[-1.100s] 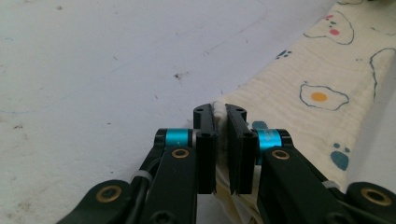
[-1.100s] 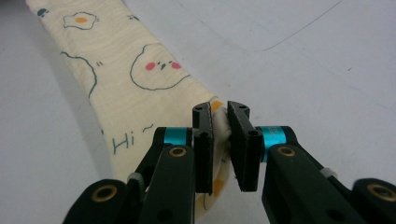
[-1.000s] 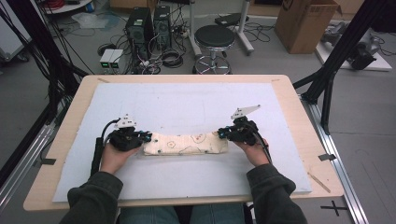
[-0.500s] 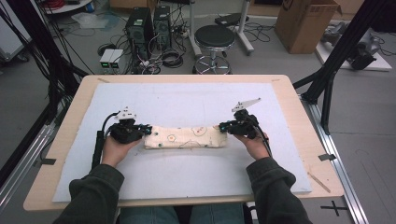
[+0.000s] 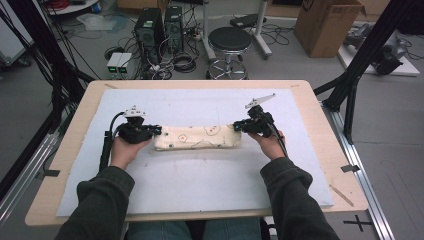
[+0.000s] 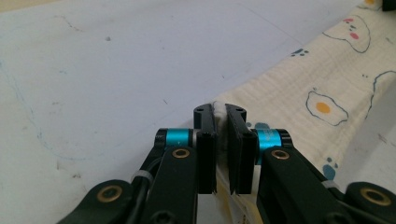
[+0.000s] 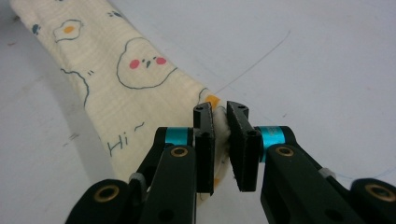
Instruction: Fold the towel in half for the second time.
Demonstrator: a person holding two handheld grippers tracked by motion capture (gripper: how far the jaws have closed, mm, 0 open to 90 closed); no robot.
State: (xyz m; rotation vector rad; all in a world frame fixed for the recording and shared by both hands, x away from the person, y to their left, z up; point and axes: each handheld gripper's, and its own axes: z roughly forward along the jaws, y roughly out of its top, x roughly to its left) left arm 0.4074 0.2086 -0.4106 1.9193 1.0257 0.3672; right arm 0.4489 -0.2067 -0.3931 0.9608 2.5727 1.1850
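**A:** From the high view, where's the cloth?

**B:** The folded cream cloth stretches straight between the two claws, lying over the white mat on the bench. The left claw pinches one end, the right claw the other. A hand is behind each claw.

**A:** And the left gripper view?

**B:** The left claw is clamped on a bunched edge of the cloth; white fabric shows squeezed between the jaws. The rest runs away ahead of the claw and to its right, printed with fried eggs and paw marks.

**A:** The right gripper view?

**B:** Much alike. The right claw grips a corner of the cloth, with fabric between the jaws. The strip runs ahead and to the claw's left, showing a blushing face and the word "Hi".
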